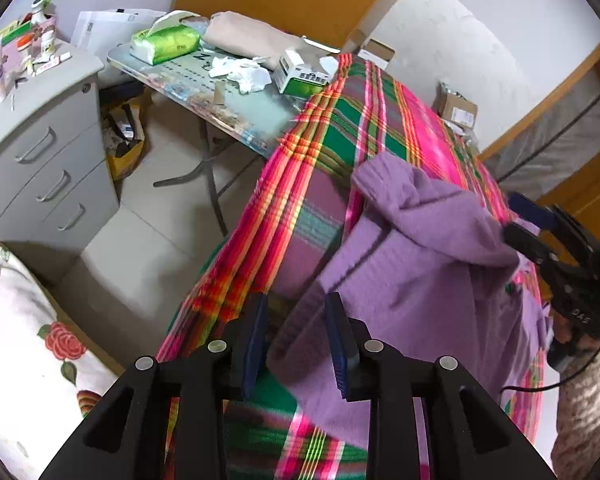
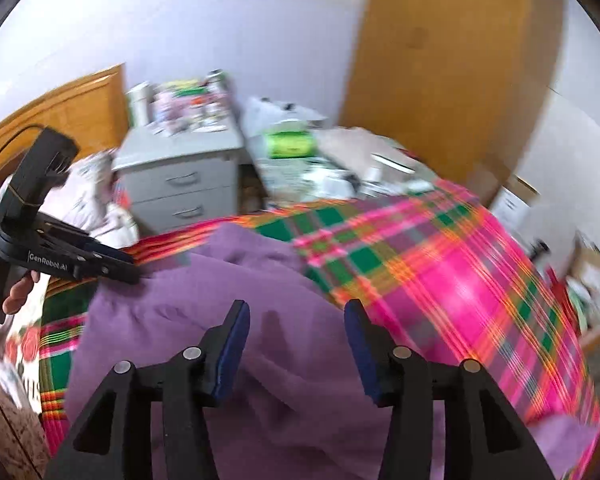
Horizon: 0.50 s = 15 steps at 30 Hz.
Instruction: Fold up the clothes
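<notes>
Bedroom clutter rings the work area: a grey drawer unit and a littered folding counter stand well beyond the left hand-held gripper, with wooden doors behind. Nearer, a bright plaid blanket covers the surface on which the folding is done, running out ahead of both tools. On it, directly in front of the left tool and reaching across to the right hand-held gripper, lies the purple sweater. It is bunched and partly lifted, one portion draped up toward the right tool's side, a ribbed cuff or hem hanging just before the left fingers. The left jaws stand spread, with that ribbed edge between or just beyond them; whether they touch it cannot be told. The right jaws stand spread too over the purple knit, holding nothing, though the right view is blurred. No neat rectangle shows: the sweater is rumpled rather than squared, so I judge the folding unfinished, with smoothing and closing folds left.
</notes>
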{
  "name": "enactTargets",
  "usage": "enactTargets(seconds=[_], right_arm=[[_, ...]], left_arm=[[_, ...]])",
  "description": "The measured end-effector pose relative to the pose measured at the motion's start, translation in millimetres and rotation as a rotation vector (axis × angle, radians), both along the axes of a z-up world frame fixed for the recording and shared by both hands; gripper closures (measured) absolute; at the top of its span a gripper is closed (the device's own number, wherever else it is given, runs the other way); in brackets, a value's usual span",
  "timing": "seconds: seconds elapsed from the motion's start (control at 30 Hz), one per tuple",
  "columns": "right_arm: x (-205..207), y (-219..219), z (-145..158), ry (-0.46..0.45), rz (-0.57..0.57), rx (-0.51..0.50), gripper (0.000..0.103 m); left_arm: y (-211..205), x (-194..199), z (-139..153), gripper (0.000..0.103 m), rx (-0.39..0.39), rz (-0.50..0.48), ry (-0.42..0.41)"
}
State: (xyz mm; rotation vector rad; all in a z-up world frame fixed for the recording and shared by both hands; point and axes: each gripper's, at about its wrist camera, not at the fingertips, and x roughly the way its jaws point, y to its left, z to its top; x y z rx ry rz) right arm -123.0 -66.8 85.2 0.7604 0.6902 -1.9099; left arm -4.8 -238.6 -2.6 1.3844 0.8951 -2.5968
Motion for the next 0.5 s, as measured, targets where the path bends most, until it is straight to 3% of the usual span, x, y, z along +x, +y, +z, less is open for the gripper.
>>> enactTargets(seconds=[0.37,0.5], right_arm=[[23.8,-60.4,-31.6,0.077,0.162,0.153,0.048],[13.8,-61.8,-34.4,0.082,0.144,0.165,0.060]], left_arm=[[2.4,29.3,-3.0,0.070,0.081,0.049,0.009],[6.7,26.7,-3.0,0.070,0.065,0.081,0.022]])
